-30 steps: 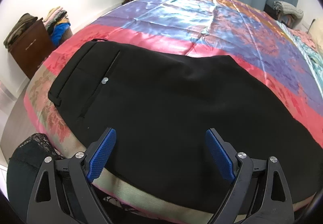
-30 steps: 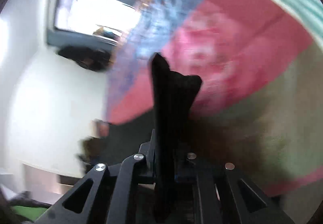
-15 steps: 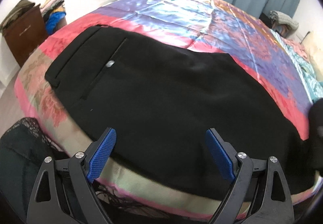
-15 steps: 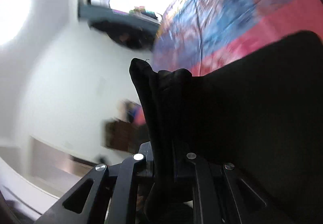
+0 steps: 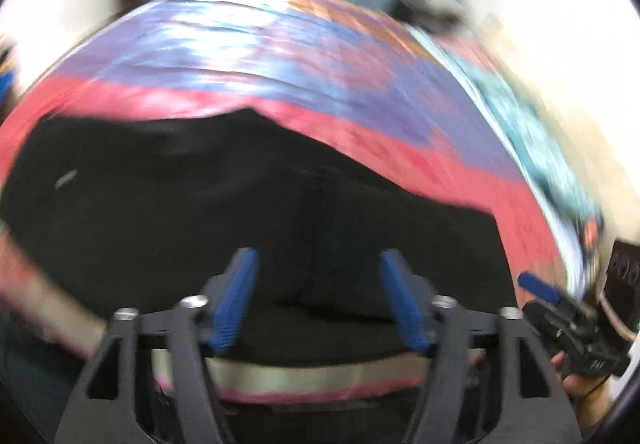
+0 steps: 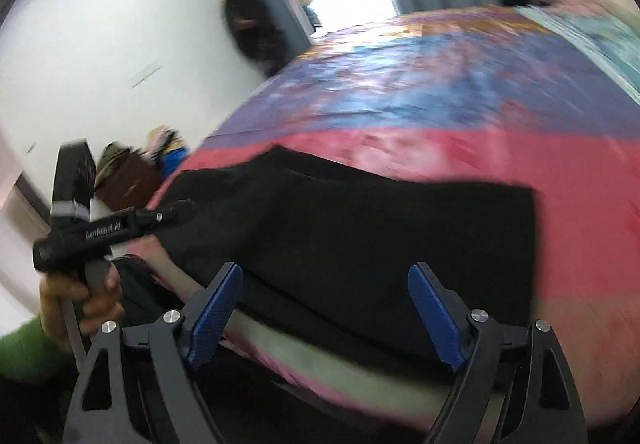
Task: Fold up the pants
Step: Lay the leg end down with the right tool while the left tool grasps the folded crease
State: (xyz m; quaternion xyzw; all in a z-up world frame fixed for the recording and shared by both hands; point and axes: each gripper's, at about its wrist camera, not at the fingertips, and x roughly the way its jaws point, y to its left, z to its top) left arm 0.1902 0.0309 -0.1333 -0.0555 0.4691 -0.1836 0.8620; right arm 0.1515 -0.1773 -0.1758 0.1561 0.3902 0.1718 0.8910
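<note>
Black pants [image 6: 360, 228] lie folded across the bed [image 6: 460, 100], long axis left to right, beneath two spread, empty claws [image 5: 316, 296] [image 6: 324, 308].

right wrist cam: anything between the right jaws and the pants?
Nothing. In the right wrist view the right gripper hangs open, with only air between its jaws and the black pants on the bedspread.

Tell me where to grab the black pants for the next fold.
Grip the black pants at their straight right-hand end, coming in low from the bed's near edge: that end lies flat and exposed on the bedspread, and the open right gripper hovers nearby.
</note>
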